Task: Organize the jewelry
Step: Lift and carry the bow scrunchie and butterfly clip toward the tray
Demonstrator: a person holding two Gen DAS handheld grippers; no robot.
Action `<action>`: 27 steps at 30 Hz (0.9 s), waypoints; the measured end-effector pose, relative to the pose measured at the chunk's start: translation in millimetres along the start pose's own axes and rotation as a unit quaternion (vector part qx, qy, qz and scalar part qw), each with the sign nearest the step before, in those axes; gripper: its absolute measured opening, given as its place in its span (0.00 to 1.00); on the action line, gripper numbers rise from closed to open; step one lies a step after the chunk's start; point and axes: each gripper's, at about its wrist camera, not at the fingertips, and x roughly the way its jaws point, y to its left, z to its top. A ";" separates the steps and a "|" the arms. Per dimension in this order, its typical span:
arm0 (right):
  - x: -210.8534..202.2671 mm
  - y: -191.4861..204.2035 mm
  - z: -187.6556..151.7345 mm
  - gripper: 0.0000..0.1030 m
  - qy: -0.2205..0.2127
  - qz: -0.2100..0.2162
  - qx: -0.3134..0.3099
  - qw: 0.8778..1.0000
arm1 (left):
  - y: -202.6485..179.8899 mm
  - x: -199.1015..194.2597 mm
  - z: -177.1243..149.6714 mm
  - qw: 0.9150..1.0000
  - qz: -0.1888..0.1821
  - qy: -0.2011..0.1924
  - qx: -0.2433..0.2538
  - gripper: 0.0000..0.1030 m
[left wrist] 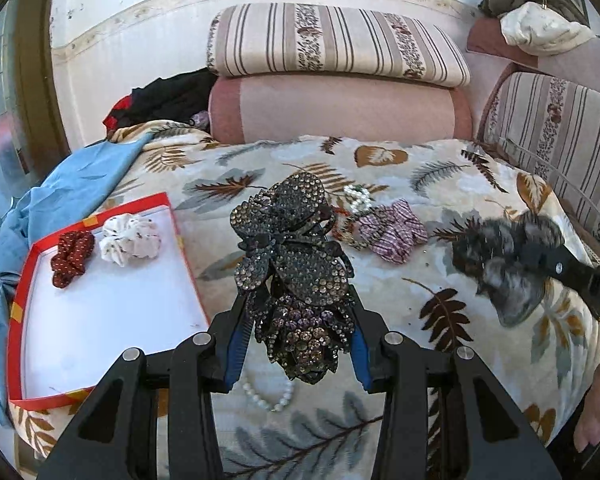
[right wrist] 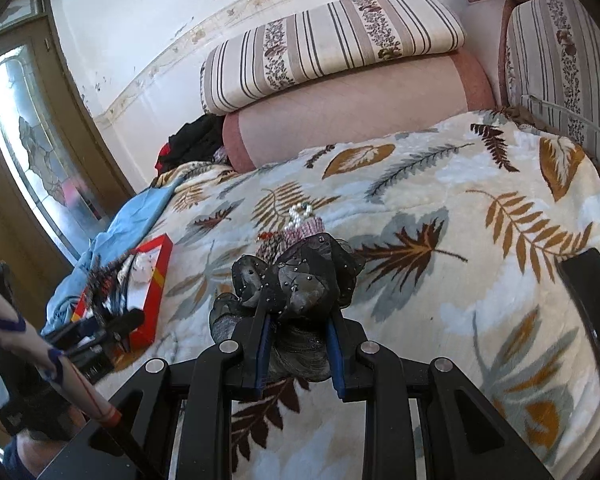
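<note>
At the far left a crumpled blue cloth (left wrist: pixel 72 196) lies against my shallow red-rimmed box (left wrist: pixel 20 312), its floor smooth and white. Inside it, at the far end, sit a dark red dotted scrunchie (left wrist: pixel 71 252) and, just beside it, a puffy white speckled scrunchie (left wrist: pixel 129 240); the near part of the box is bare.

My left gripper (left wrist: pixel 296 312) points forward and down over the plush leaf-print blanket (left wrist: pixel 440 168), its blue-padded fingers (left wrist: pixel 236 344) clamped on a large rhinestone butterfly hair clip (left wrist: pixel 296 248), pebbly and glittering, raised off the bedding. A string of white pearl beads (left wrist: pixel 268 396) lies on the blanket beneath it. Beyond rests a pink-and-white striped scrunchie (left wrist: pixel 392 232) beside a small pearl cluster (left wrist: pixel 358 198).

To the right, my right gripper (right wrist: pixel 298 320) grasps a filmy black bow clip (right wrist: pixel 300 276), ruffled, sheer and dotted with tiny studs, above the blanket.
</note>
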 end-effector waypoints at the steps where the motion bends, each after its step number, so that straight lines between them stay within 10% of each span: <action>1: 0.7 0.5 -1.7 0.26 0.002 0.000 0.000 1.000 | 2.9 -0.9 0.0 1.000 0.001 -0.001 -0.002 0.41; 27: 16.8 44.5 -28.3 0.26 0.051 0.025 0.020 0.998 | 71.6 -8.5 -5.4 0.998 0.009 0.000 -0.068 0.41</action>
